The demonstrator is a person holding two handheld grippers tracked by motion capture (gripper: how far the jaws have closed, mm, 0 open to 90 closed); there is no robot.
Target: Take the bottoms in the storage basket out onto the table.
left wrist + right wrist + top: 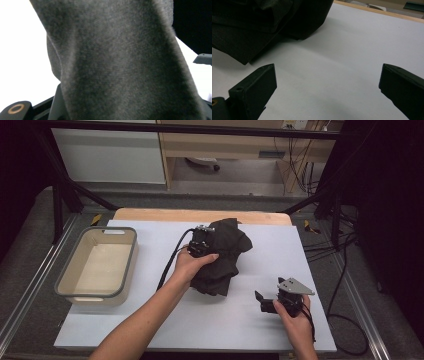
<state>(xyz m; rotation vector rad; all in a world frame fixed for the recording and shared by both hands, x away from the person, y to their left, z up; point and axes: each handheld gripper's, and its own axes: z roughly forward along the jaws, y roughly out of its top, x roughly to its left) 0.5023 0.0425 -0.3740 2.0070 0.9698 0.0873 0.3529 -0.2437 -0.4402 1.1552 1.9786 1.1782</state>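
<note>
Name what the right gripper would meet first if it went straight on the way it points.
Probably bare white table sheet: the open right gripper looks past the dark cloth, which lies off to the side; depth is unclear.

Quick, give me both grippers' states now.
Left gripper: shut on the dark cloth.
Right gripper: jaws open, nothing between them, apart from the cloth.

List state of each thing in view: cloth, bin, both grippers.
Dark cloth: bunched in a heap on the white table, partly lifted, draped in front of the left gripper's camera.
Bin: upright at the table's left, nothing inside.
Left gripper: shut on the cloth.
Right gripper: open, nothing between its jaws, low over the table, apart from the cloth.
</note>
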